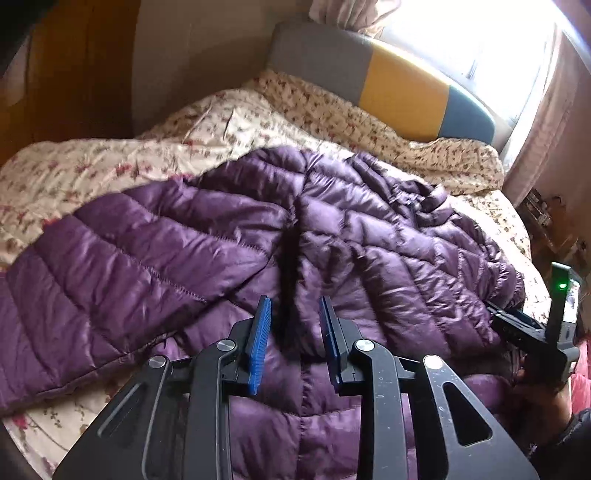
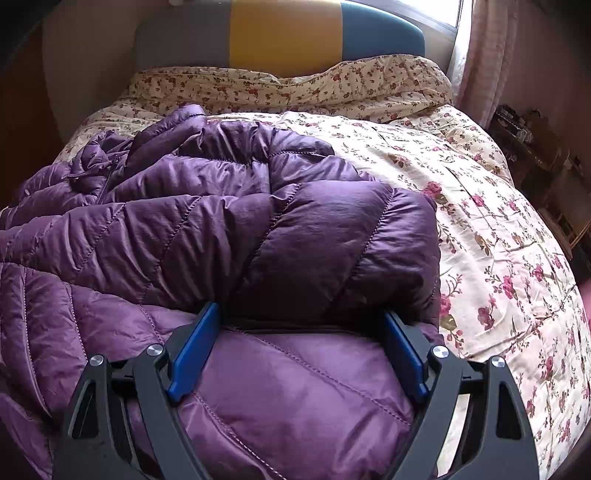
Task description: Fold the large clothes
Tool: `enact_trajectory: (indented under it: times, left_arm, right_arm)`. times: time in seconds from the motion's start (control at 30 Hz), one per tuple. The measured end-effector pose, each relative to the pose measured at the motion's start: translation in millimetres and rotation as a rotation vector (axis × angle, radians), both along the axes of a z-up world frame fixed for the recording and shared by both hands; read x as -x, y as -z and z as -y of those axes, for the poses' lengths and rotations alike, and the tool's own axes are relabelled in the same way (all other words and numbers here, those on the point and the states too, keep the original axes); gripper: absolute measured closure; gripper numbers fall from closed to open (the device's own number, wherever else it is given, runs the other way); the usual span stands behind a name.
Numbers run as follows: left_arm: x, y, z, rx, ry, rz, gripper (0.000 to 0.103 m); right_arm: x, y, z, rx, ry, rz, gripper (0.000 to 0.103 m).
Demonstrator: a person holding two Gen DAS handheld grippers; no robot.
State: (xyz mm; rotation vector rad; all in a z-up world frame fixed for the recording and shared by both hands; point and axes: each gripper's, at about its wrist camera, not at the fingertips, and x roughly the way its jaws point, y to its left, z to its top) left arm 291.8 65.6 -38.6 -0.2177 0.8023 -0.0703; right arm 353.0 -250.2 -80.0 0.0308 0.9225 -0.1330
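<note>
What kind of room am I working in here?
Most likely a bedroom: the purple puffer jacket lies on a bed with a floral quilt, a padded headboard behind it and a curtained window alongside.

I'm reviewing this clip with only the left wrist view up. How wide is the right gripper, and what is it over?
Observer: The right gripper stands wide open, its blue pads either side of a puffy folded part of the purple down jacket.
Operator: Is it pinching the fabric?
Observer: Not visibly; the pads flank the bulge, with jacket fabric filling the space between them.
Operator: What lies right of the jacket there?
Observer: Bare floral quilt, running out to the edge of the bed.
Operator: Is the zip visible?
Observer: Yes, a zipper shows near the crumpled collar, at upper left in the right wrist view.
</note>
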Motion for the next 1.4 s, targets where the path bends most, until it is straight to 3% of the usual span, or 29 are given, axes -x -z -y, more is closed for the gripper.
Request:
enact_trajectory:
  times: [0.17, 0.4, 0.57, 0.7, 0.77, 0.83, 0.9, 0.97, 1.2, 1.3, 1.33, 1.4]
  left_arm:
    - [-6.0, -8.1, 23.9, -0.016, 0.059, 0.020, 0.076]
    - [-44.5, 22.5, 49.2, -0.053, 0.098, -0.070, 0.076]
    - [-50.2, 42.4, 41.8, 0.008, 0.087, -0.076, 0.076]
    - [-49.0, 40.2, 40.4, 0.022, 0.081, -0.079, 0.076]
    - [-46.5, 37.8, 37.5, 0.057, 0.080, -0.087, 0.068]
    - [-36.8, 29.6, 33.7, 0.078, 0.088, -0.082, 0.046]
    - [-17.7, 17.7, 24.5, 0.073, 0.071, -0.051, 0.037]
    - [-1.2, 11.3, 8.8, 0.086, 0.043, -0.045, 0.036]
    - [81.2, 10.0, -108.0, 0.198, -0.205, -0.072, 0.036]
    - [138.3, 13.3, -177.4, 0.230, -0.406, -0.073, 0.036]
    - [165.8, 15.4, -209.4, 0.258, -0.506, -0.073, 0.038]
    - [197.9, 17.9, -245.5, 0.294, -0.619, -0.072, 0.043]
  right_arm:
    - [1.1, -1.1, -3.6, 0.009, 0.001, 0.005, 0.018]
    - [1.6, -0.7, -4.1, 0.005, 0.001, 0.011, 0.018]
    - [0.4, 2.1, -6.4, 0.013, 0.002, 0.014, 0.017]
    - [-2.0, 3.2, -7.4, 0.012, 0.001, 0.015, 0.017]
    - [-1.5, 3.0, -6.5, 0.014, 0.001, 0.015, 0.017]
    - [-2.2, 3.5, -6.3, 0.014, 0.001, 0.015, 0.017]
    - [-2.8, 3.5, -7.4, 0.016, 0.002, 0.015, 0.017]
    - [-2.1, 3.5, -6.4, 0.017, 0.002, 0.015, 0.017]
    - [-3.7, 3.4, -7.0, 0.023, 0.002, 0.015, 0.017]
    - [-3.5, 3.5, -7.2, 0.020, 0.003, 0.016, 0.017]
    - [-2.6, 3.4, -7.1, 0.021, 0.003, 0.016, 0.017]
    - [-3.4, 3.5, -7.3, 0.022, 0.003, 0.017, 0.017]
